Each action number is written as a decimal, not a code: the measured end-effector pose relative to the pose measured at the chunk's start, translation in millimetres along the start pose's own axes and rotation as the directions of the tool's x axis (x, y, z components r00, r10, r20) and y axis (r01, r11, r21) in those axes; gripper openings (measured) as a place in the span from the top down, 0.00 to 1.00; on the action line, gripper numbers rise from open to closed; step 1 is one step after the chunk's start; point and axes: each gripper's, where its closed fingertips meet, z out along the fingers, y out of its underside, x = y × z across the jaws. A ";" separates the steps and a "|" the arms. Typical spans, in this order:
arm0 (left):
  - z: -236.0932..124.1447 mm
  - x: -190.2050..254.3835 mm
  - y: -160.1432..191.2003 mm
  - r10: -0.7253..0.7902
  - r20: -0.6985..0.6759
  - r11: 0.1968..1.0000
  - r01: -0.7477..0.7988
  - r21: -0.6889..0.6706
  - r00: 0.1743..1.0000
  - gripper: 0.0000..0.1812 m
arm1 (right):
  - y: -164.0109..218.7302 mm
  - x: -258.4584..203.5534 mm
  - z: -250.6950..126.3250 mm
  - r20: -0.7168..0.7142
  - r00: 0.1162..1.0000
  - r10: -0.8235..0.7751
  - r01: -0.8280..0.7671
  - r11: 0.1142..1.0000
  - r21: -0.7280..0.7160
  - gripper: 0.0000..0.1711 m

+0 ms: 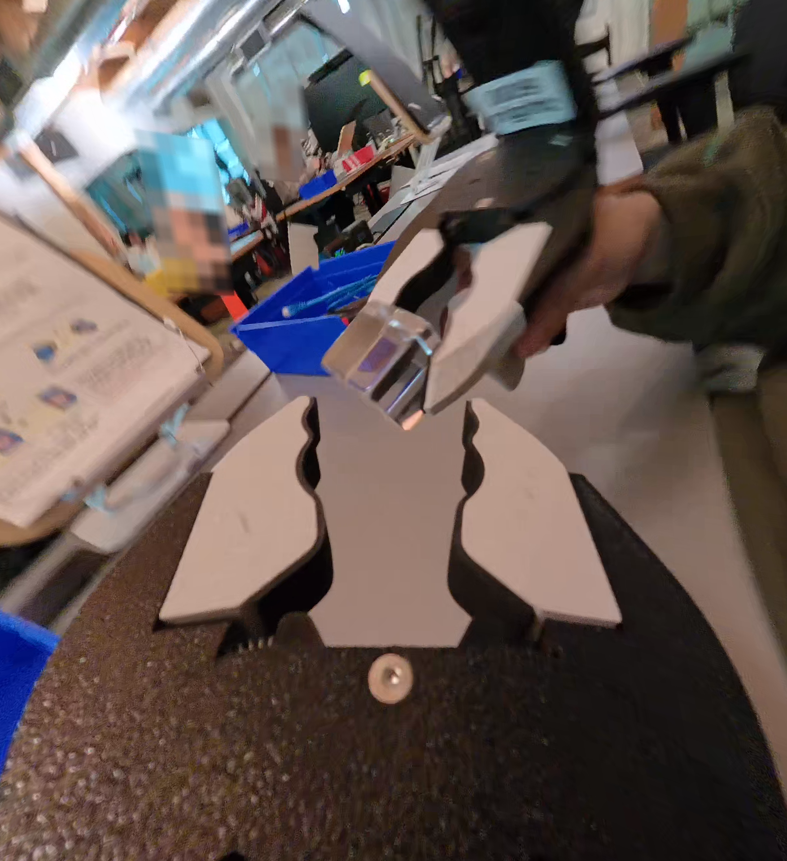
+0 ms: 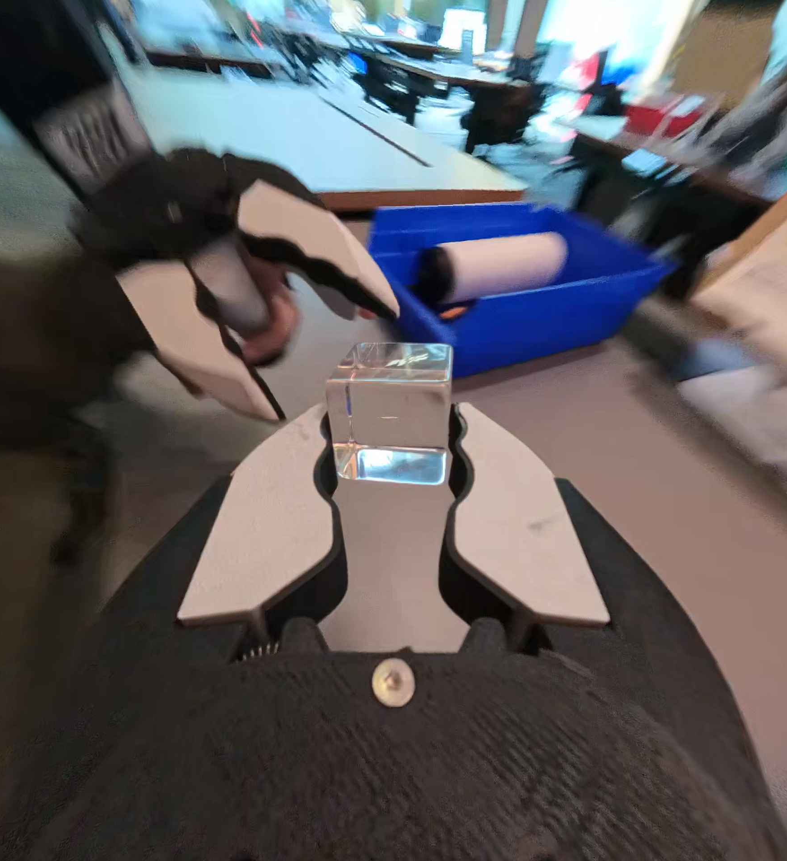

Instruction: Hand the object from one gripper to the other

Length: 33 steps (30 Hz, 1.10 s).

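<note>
Clear acrylic cube (image 2: 389,414) sits clamped at the right gripper (image 2: 389,419) fingertips, above the table. Left gripper (image 1: 389,407), jaws spread and empty, hovers beside it; next it must straddle the cube's free faces and close.

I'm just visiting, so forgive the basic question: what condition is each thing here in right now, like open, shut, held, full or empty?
Right gripper: shut on the clear cube, pinching its sides.
Clear cube: held in the air, upright between the right gripper's fingers.
Left gripper: open, nothing between its fingers.
Blue bin: open-topped, a white roll lying inside.
</note>
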 end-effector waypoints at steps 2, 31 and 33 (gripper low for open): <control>1.9 -10.0 3.2 -0.223 0.036 0.973 0.224 -0.048 0.974 0.67 | -0.8 13.0 -8.4 -0.161 0.924 -0.348 0.332 0.936 -0.115 0.73; -13.7 0.4 -42.0 -0.240 -0.162 0.914 0.279 0.294 0.957 0.76 | -55.3 -25.8 -37.0 0.265 0.944 0.197 -0.255 0.945 0.204 0.53; -15.1 8.0 -46.1 -0.261 -0.228 0.907 0.320 0.275 0.938 0.76 | -48.1 -24.7 -34.1 0.257 0.956 0.141 -0.198 0.957 0.212 0.57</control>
